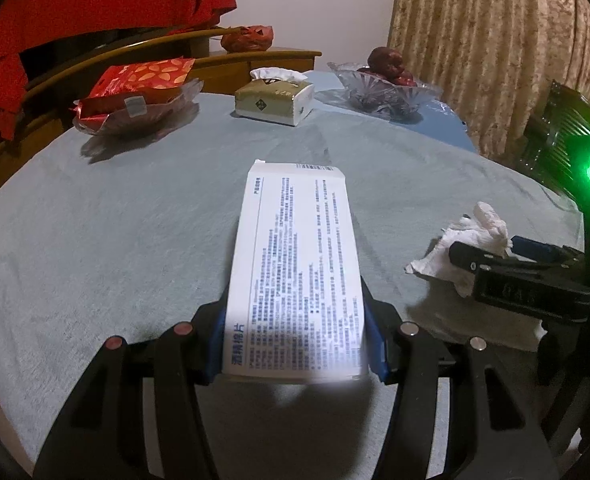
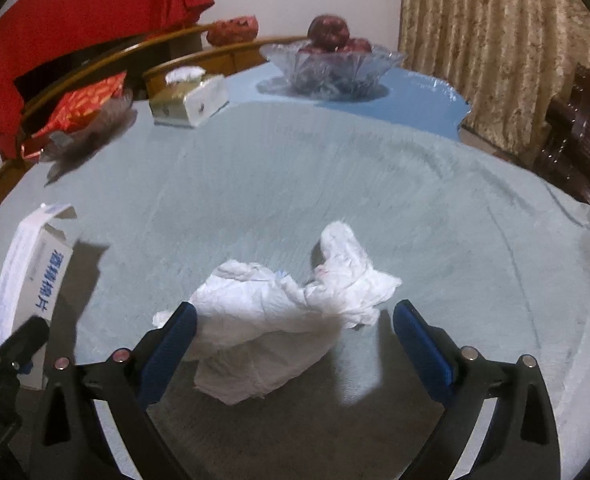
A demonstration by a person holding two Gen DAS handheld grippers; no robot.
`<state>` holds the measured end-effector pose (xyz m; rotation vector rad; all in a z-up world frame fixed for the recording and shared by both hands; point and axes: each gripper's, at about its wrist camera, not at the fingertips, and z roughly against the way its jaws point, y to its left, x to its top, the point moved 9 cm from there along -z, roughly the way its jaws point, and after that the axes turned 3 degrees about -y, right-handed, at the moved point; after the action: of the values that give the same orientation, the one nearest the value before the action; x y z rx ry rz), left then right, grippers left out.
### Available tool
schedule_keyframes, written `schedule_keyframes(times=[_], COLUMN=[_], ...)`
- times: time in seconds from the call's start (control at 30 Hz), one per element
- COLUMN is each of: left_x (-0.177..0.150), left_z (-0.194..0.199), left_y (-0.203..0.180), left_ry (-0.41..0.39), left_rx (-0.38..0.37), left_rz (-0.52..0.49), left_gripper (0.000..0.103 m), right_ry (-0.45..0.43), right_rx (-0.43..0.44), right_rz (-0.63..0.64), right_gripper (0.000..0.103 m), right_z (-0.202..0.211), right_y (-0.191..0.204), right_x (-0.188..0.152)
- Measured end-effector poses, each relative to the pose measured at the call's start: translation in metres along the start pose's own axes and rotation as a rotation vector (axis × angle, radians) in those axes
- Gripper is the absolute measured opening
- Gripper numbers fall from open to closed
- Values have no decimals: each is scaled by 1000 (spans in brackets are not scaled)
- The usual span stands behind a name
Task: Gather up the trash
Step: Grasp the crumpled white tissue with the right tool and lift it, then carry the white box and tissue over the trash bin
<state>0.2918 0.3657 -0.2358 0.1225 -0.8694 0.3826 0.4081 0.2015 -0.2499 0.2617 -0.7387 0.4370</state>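
My left gripper is shut on a long white printed box, gripping its near end and holding it above the grey-blue tablecloth. The box also shows in the right wrist view at the far left. A crumpled white tissue lies on the cloth between the blue pads of my right gripper, which is open around it. The tissue and right gripper show at the right of the left wrist view.
At the back of the table stand a tissue box, a glass dish with a red snack bag, and a glass fruit bowl. A dark chair is at the right, a curtain behind.
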Motion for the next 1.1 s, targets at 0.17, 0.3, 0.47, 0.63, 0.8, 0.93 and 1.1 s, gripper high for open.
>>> schedule_keyframes(times=[0.17, 0.3, 0.47, 0.63, 0.8, 0.93, 1.1], left_x=[0, 1, 5, 12, 14, 13, 10], left_z=[-7, -8, -3, 12, 31, 50, 73], left_y=[1, 0, -7, -22, -44, -64, -91], left_ry=[16, 21, 12, -13, -38, -50, -68], left_rx=[13, 15, 7, -7, -34, -66, -98], left_rz=[5, 8, 2, -14, -40, -52, -80], left_gripper=[54, 54, 54, 54, 54, 54, 54], right_ry=[13, 7, 0, -32, -81, -105, -141], right_rx=[48, 82, 114, 127, 128, 120, 97], right_rz=[12, 9, -19, -42, -55, -77, -92], right_gripper=[53, 29, 25, 25, 25, 25, 25], right_z=[0, 6, 19, 44, 80, 105, 142], right_y=[9, 10, 7, 0, -8, -21, -41], right_x=[-4, -7, -11, -12, -15, -20, -26])
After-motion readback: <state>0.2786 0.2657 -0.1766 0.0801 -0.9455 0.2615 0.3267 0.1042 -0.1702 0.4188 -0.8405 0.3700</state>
